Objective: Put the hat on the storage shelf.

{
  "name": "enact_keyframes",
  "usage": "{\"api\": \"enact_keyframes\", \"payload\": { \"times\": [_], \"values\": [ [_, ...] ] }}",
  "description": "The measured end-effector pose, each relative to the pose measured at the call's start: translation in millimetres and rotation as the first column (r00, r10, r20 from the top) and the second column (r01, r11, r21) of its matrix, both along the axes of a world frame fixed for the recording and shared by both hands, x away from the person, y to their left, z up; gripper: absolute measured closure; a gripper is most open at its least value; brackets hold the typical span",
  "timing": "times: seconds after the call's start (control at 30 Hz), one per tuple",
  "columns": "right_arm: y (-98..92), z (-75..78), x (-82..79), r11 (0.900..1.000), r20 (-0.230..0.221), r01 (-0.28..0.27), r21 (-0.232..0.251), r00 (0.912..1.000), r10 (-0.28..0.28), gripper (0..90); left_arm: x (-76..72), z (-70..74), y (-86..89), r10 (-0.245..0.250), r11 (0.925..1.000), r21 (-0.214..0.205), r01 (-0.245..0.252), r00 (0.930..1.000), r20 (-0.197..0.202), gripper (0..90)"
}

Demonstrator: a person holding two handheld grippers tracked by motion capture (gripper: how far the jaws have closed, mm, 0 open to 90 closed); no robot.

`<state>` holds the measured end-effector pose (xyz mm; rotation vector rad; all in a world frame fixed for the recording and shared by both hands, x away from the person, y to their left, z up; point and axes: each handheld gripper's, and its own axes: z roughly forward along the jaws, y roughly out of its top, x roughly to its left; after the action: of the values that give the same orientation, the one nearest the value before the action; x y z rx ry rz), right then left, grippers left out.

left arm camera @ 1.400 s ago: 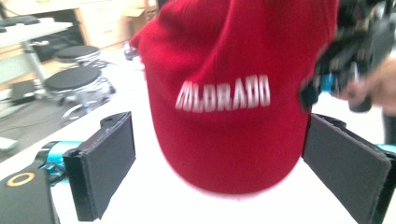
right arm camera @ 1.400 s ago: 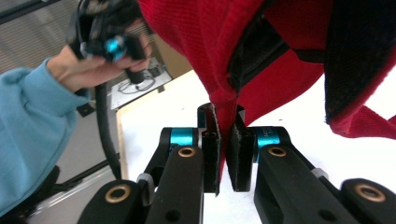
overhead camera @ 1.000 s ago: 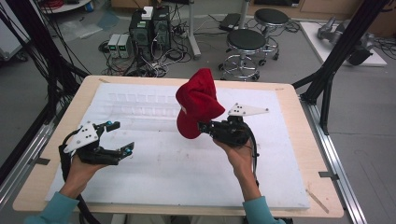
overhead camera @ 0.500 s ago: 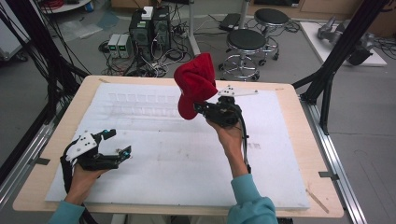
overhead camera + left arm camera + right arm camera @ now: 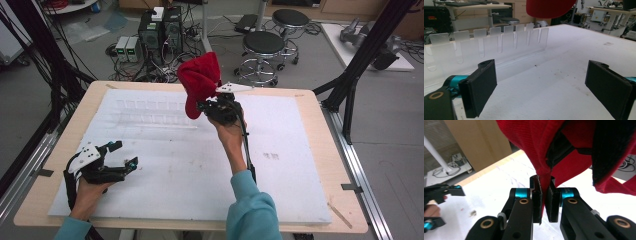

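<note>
Red cloth (image 5: 200, 82) pinched above clear slotted rack (image 5: 150, 112).

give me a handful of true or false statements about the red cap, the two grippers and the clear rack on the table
1. The right gripper is clamped on the red cap. True.
2. The red cap lies flat on the table. False: it is held up in the air above the white sheet.
3. The left gripper has its jaws spread with nothing between them. True.
4. The clear rack is held in the left gripper. False: it stands on the white sheet, beyond that gripper's jaws.
5. The left gripper is low over the near left part of the white sheet. True.
</note>
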<state>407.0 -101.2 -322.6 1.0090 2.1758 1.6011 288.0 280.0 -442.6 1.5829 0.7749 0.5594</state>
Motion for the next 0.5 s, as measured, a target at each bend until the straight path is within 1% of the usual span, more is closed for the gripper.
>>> {"api": "enact_keyframes", "payload": {
  "times": [0.07, 0.1, 0.13, 0.17, 0.23, 0.3, 0.43, 0.5],
  "values": [
    [4.1, -7.0, 5.3, 1.0, -0.018, 0.007, -0.004, 0.9998, -0.007, 85.7, -0.2, -3.2, 1.8, 0.0, 1.0, -0.007, 0.0, 0.9999, -0.012, 10.7],
    [4.1, -7.0, 5.3, 1.0, -0.018, 0.007, -0.004, 0.9998, -0.007, 85.7, -0.3, -4.9, 2.0, 0.006, 0.9999, -0.009, -0.006, 0.9998, -0.02, 10.7],
    [5.4, -8.9, 6.5, 0.9998, -0.023, 0.012, -0.014, 0.9997, -0.012, 85.8, -0.2, -6.3, 2.2, 0.007, 0.9999, -0.01, -0.008, 0.9996, -0.028, 10.7],
    [7.5, -12.2, 8.5, 0.9996, -0.033, 0.018, -0.024, 0.9993, -0.019, 85.7, -0.2, -6.4, 3.0, 0.011, 0.9998, -0.019, -0.011, 0.9996, -0.026, 10.7],
    [8.4, -13.3, 9.0, 0.9993, -0.035, 0.019, -0.033, 0.9992, -0.02, 85.7, -0.1, -6.6, 3.4, 0.012, 0.9997, -0.023, -0.013, 0.9995, -0.029, 10.7],
    [10.3, -15.5, 10.0, 0.9991, -0.035, 0.019, -0.039, 0.9992, -0.021, 85.7, 0.0, -6.7, 3.9, 0.014, 0.9997, -0.021, -0.015, 0.9996, -0.026, 10.8],
    [14.1, -19.9, 12.0, 0.9972, -0.031, 0.027, -0.07, 0.9991, -0.03, 85.7, -1.0, -6.9, 3.0, 0.013, 0.9997, -0.019, -0.014, 0.9997, -0.018, 10.9],
    [15.6, -22.6, 12.6, 0.9967, -0.036, 0.032, -0.075, 0.9987, -0.035, 85.6, -0.9, -7.0, 3.3, 0.019, 0.9996, -0.021, -0.019, 0.9996, -0.02, 10.9]
  ]
}}
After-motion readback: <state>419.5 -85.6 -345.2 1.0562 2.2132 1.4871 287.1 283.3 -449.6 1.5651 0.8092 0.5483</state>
